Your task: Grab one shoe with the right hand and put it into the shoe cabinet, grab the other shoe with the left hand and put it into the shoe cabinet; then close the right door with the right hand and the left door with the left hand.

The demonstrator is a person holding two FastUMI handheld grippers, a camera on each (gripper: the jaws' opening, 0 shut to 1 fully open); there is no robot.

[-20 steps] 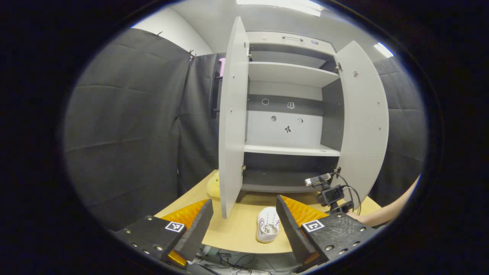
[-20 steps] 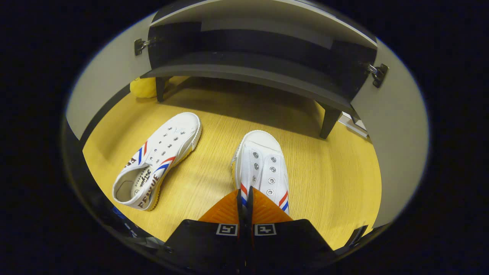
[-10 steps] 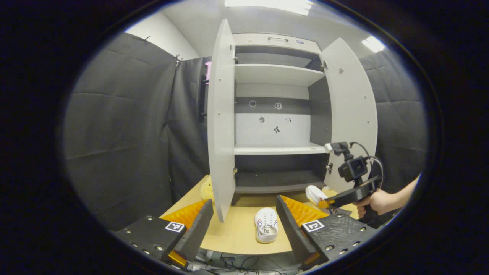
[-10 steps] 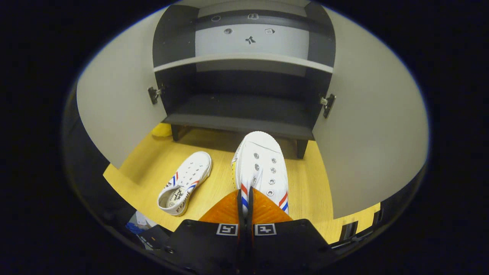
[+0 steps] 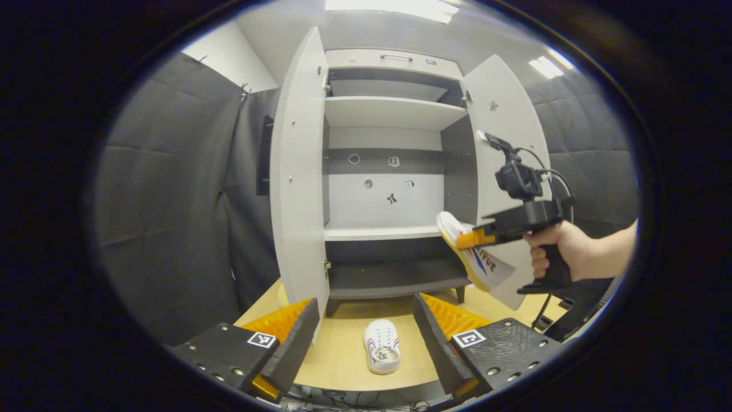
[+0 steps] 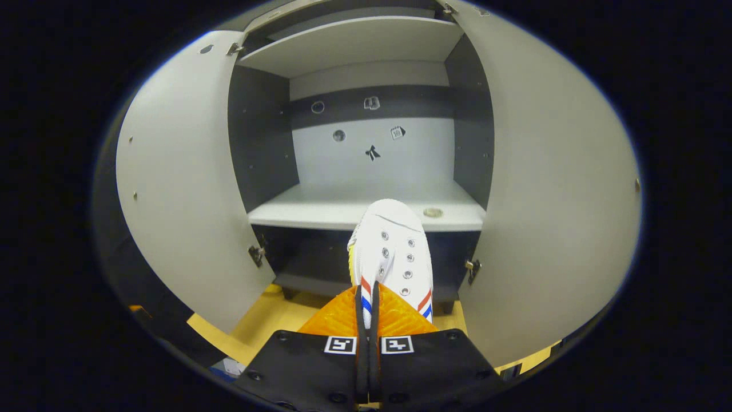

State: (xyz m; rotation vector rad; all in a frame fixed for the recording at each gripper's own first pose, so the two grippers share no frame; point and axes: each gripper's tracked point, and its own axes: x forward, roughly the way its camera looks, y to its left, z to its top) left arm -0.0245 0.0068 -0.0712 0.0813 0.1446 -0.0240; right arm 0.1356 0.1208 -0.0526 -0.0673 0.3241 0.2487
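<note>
The right gripper (image 6: 366,303) is clamped nearly closed on the side wall of 1 white shoe (image 6: 392,252), and the shoe is carried in the air, toe forward, in front of the open shoe cabinet (image 6: 366,212). In the left gripper view that shoe (image 5: 474,254) hangs toe-up from the right gripper (image 5: 469,240), just in front of the right door (image 5: 503,131) and level with the middle shelf (image 5: 380,233).

To place it well, the toe is best lifted clear of the shelf's front edge, the sole levelled, and the shoe pushed in deep enough for the doors to shut. The small round object (image 6: 433,212) lying on the shelf's right side is better avoided, so a line slightly left of it seems wise. The fingers are released only once the sole rests flat.

The left gripper (image 5: 366,332) is held wide open and empty, low over the table (image 5: 343,349). The other shoe (image 5: 382,353) lies on the table between its fingers in that view, apart from them, awaiting its turn.
</note>
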